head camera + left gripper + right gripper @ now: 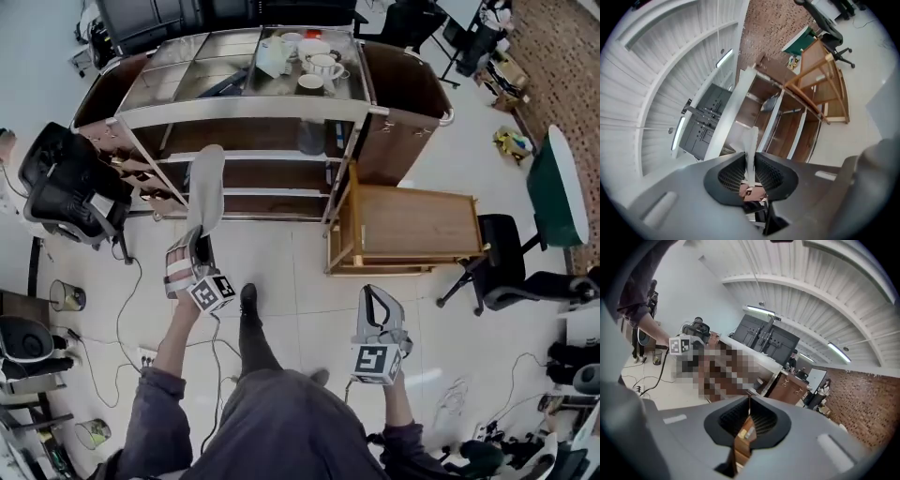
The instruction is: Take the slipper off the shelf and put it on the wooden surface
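Largest first: shelf unit (234, 111) of pale metal rails and brown boards. Just beside its right end, touching or nearly so, low wooden table (412, 223) with a bare slatted top. Off the shelf unit's left end, black office chair (70, 183). In front of the shelf unit's lower boards, clear of them and over the floor, pale grey slipper (206, 187), held upright with one end up. Clamped on its lower end, left gripper (197, 251); seen from that gripper's own view as a thin white edge (751, 145) pinched between both pads. Further out from the shelf unit, near the table's front, right gripper (381, 298), closed on nothing. On the shelf unit's top, white mugs (323, 66).
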